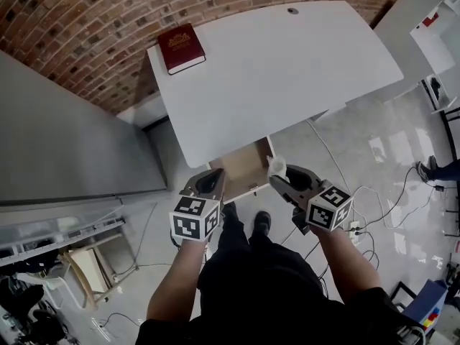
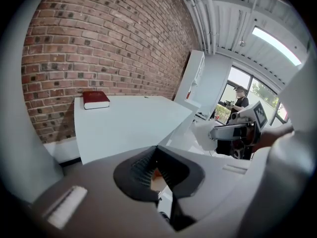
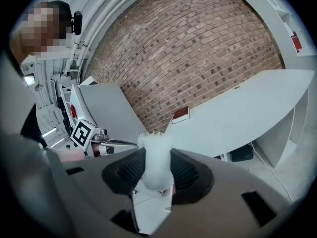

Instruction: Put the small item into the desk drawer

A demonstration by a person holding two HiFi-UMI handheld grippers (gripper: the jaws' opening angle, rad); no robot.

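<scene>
My right gripper (image 1: 277, 176) is shut on a small white item (image 1: 277, 167), held just above the right front corner of the open wooden drawer (image 1: 243, 165) under the white desk (image 1: 287, 63). In the right gripper view the white item (image 3: 157, 162) stands upright between the pads and sticks out past them. My left gripper (image 1: 213, 173) hovers at the drawer's left front corner. Its jaws meet at the tips with nothing between them (image 2: 155, 151). From the left gripper view, the right gripper (image 2: 220, 132) and its white item (image 2: 203, 136) show off to the right.
A red book (image 1: 181, 47) lies on the desk's far left corner by the brick wall (image 1: 86, 20). A grey cabinet (image 1: 65, 135) stands left of the desk. Cables (image 1: 374, 200) run over the floor at the right. The person's shoes (image 1: 261, 222) are below the drawer.
</scene>
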